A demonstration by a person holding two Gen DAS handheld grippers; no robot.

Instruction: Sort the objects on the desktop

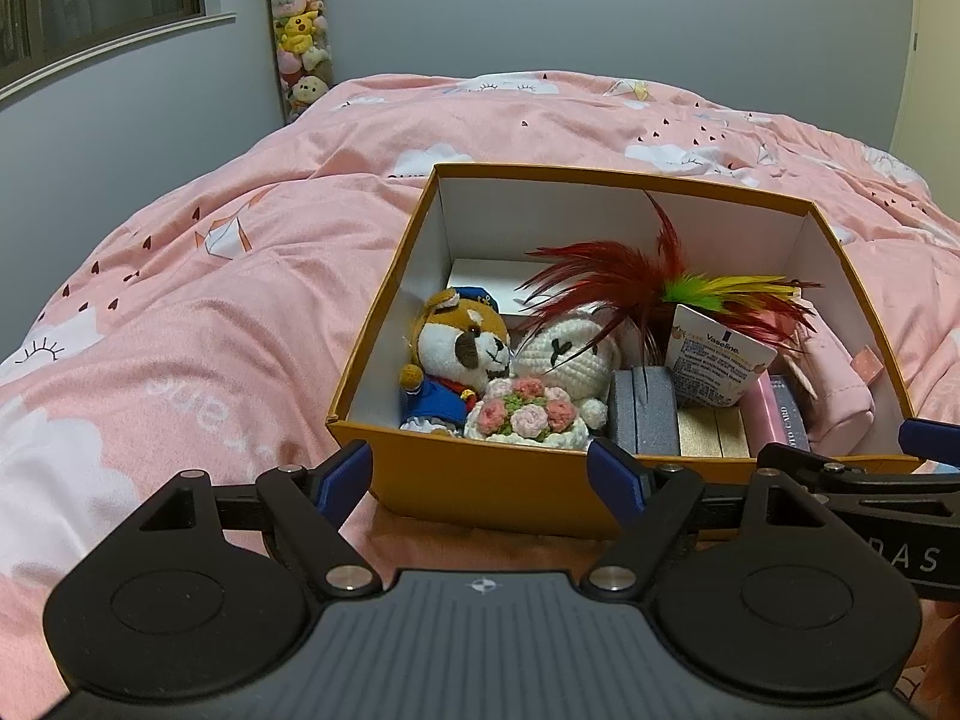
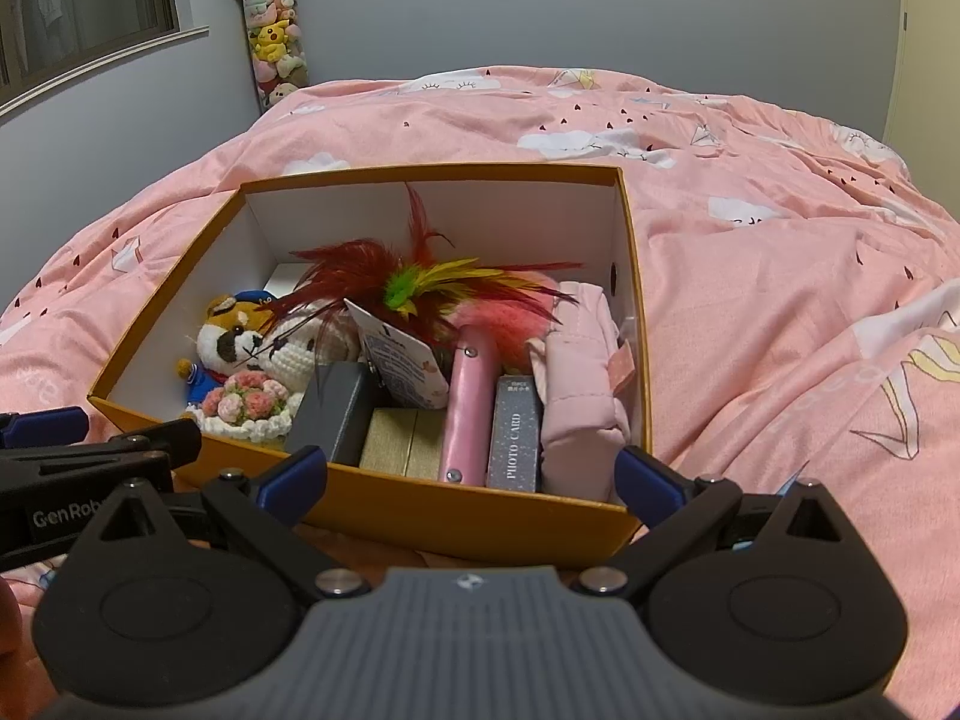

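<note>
On the bed, nearest: left tool point(image 1: 480, 477) and right tool point(image 2: 471, 477), both spread wide, holding nothing, side by side at the near wall of the box point(image 2: 480, 510). Contents lie straight ahead, running front to back: right tool nearer the photo-card pack point(image 2: 513, 435) and pouch point(image 2: 579, 414); left nearer the plush toys point(image 1: 462, 360). Feathers point(image 1: 630, 282) behind.

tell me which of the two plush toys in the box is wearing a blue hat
The brown-and-white plush, at the left of the orange box. It has a blue hat and blue outfit; the white crocheted plush beside it is bareheaded, behind a pink yarn bouquet.
</note>
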